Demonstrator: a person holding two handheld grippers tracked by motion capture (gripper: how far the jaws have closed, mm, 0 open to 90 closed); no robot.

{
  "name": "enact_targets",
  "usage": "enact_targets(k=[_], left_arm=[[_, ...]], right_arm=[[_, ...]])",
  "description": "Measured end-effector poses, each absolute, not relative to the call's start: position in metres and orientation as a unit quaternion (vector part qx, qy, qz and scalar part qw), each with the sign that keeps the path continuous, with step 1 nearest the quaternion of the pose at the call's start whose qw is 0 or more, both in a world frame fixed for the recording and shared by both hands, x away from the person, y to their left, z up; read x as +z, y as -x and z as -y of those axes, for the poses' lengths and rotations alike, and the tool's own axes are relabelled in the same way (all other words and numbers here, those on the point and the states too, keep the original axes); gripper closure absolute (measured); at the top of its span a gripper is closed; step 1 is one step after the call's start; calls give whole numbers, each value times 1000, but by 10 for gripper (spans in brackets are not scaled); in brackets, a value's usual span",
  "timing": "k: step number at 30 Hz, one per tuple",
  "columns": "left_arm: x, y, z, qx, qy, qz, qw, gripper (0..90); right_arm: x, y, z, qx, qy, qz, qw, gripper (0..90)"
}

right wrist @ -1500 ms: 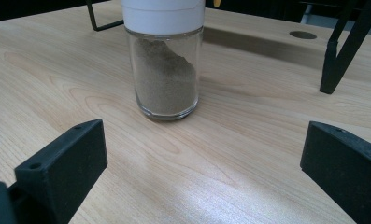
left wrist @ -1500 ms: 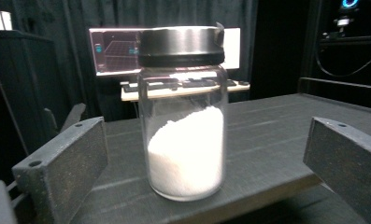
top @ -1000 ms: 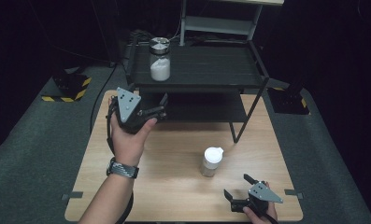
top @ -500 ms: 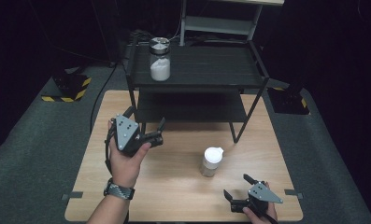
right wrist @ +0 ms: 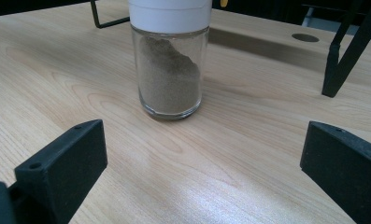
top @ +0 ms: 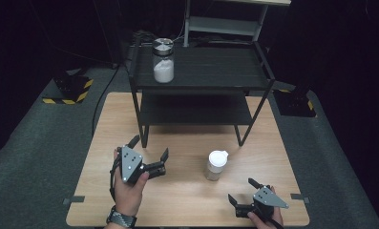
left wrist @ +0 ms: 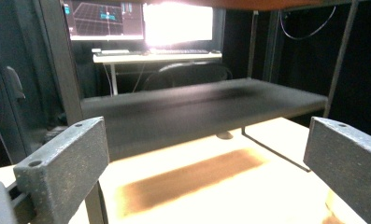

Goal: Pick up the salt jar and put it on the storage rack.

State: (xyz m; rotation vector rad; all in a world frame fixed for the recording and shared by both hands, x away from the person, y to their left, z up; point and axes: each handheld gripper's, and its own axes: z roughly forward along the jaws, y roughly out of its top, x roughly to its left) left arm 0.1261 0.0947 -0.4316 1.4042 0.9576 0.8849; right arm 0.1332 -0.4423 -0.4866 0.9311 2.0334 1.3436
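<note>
Pulled back from the black shelf [top: 199, 71] toward the table's near edge, the left gripper [top: 149, 153] hangs with jaws apart, as are the right gripper's [top: 243, 192], facing the glass jar [right wrist: 170, 60] mid-table—probably light, rigid, slippery, breakable, best clasped low around its body.

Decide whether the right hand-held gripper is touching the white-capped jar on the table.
Apart. The right gripper view shows bare table between the open right hand-held gripper and the jar.
</note>
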Motion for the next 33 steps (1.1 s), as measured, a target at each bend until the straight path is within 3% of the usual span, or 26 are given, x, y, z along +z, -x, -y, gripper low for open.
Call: enact_targets(k=[15, 33], left_arm=[[-476, -110, -101, 335, -654, -422, 532, 3], [-498, -103, -103, 300, -705, -415, 492, 3]], right_arm=[[-486, -133, 442, 496, -341, -754, 263, 1], [-486, -131, 439, 492, -338, -756, 268, 2]])
